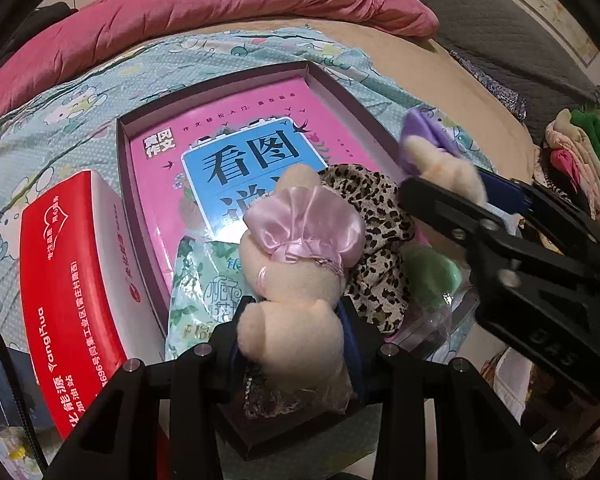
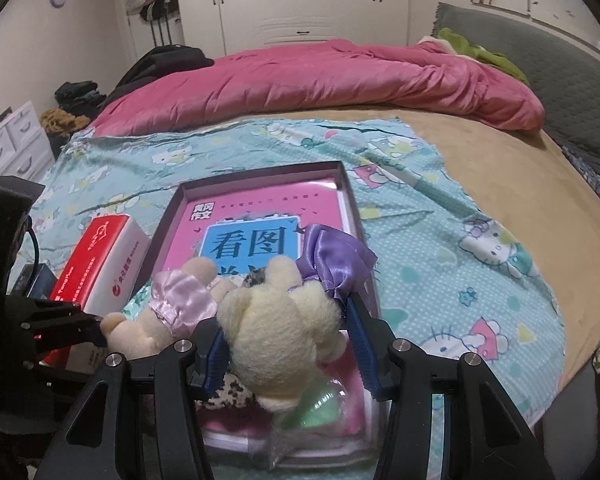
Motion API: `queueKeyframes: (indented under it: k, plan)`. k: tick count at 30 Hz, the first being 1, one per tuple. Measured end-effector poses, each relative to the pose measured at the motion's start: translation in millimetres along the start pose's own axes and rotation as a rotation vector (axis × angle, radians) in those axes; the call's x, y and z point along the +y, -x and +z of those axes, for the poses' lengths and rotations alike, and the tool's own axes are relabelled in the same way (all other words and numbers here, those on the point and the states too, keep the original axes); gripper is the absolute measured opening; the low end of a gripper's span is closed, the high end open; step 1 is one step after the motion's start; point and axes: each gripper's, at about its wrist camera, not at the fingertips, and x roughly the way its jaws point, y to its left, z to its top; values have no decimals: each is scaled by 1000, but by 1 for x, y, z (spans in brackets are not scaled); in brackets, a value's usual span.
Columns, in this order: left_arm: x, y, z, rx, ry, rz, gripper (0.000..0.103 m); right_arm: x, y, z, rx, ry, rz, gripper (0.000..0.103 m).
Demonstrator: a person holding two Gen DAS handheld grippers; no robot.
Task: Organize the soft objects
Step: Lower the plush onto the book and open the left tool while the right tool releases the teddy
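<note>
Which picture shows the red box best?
The left wrist view. There the red box is big and close, with its top and white side showing. In the right wrist view the box is smaller, farther off, partly behind the left claw.

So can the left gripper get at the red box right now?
Probably not as things stand. The left gripper is shut on the pink-bow bear, so its jaws are full. The red box lies close on its left, nothing over it; the bear must be set down first.
</note>
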Motion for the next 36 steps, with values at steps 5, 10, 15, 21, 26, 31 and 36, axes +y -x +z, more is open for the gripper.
queueKeyframes:
  k: [5, 10, 15, 21, 26, 31, 36]
  plan:
    - [0, 1, -1, 1, -3, -1, 41, -1, -9, 3, 13, 12, 5, 54]
    - [1, 1, 0, 0, 3, -3, 41, -4, -22, 2, 46, -4, 28, 55]
    - [1, 1, 1, 1, 4, -3, 41, -11, -32, -4, 79, -45, 33, 57]
    - [1, 2, 2, 4, 3, -4, 41, -13, -38, -8, 92, -62, 16, 59]
    - [1, 2, 2, -2, 3, -10, 41, -14, -35, -7, 93, -74, 15, 62]
    - [1, 3, 3, -9, 2, -18, 41, -16, -29, -7, 82, -97, 35, 65]
    - [-1, 8, 4, -24, -11, -6, 43, -19, -21, -7, 68, -118, 35, 69]
